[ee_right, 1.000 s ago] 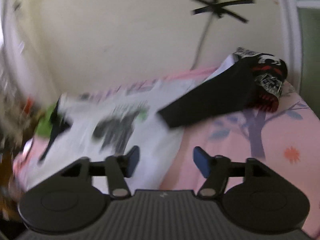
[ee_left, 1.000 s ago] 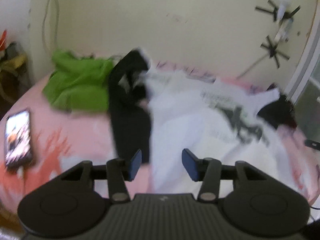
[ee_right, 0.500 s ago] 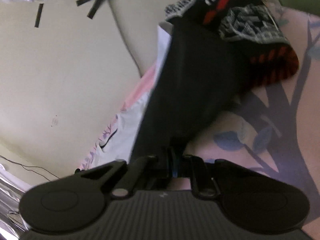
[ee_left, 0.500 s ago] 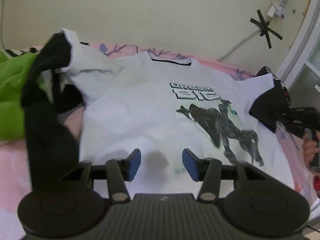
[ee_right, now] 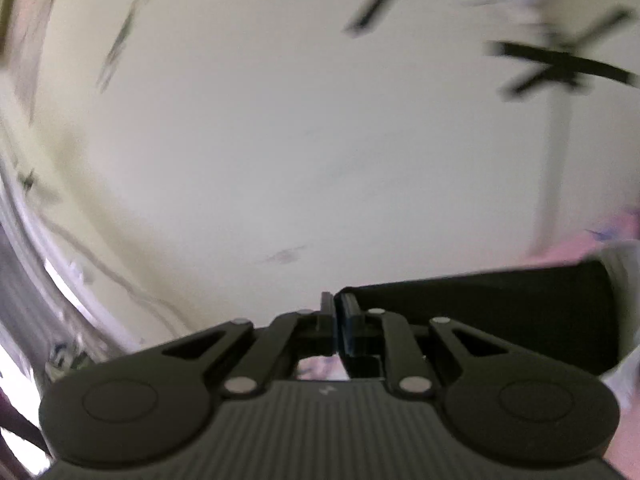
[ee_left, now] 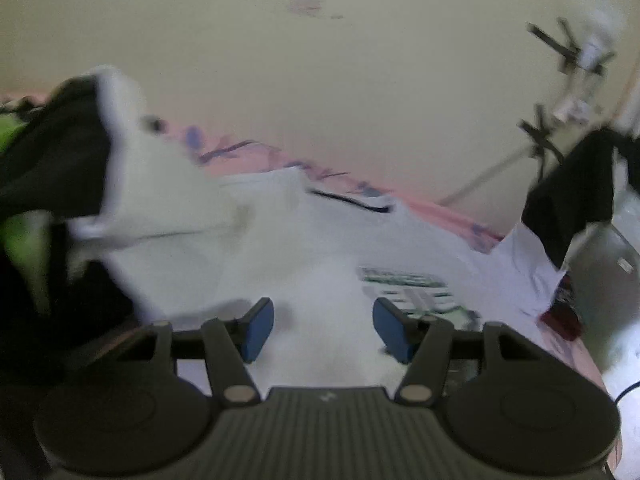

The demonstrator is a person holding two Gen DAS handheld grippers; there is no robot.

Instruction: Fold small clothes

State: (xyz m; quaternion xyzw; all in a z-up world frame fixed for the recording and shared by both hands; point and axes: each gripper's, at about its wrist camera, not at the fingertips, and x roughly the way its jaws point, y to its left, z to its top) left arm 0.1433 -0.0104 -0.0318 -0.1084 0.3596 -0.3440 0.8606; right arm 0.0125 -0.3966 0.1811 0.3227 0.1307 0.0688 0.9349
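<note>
A white T-shirt (ee_left: 312, 248) with a dark print and black sleeves lies spread on the pink bed sheet (ee_left: 448, 212). My left gripper (ee_left: 323, 330) hovers low over its middle; the jaws are opening, with nothing between the blue pads (ee_left: 258, 330). The shirt's left black sleeve (ee_left: 48, 168) is bunched up at the far left. In the right wrist view my right gripper (ee_right: 336, 320) is shut on the shirt's right black sleeve (ee_right: 500, 308) and holds it up in front of the wall. That lifted sleeve (ee_left: 568, 204) also shows at the right of the left wrist view.
A green garment (ee_left: 16, 224) lies at the left edge, behind the black sleeve. A cream wall (ee_left: 320, 80) rises close behind the bed, with black tape crosses (ee_left: 556, 48) and a cable. A red-and-black garment (ee_left: 564, 316) lies at the right.
My right gripper closed on the black sleeve and raised it off the bed. My left gripper slid right over the white shirt, sank closer, and its jaws widened.
</note>
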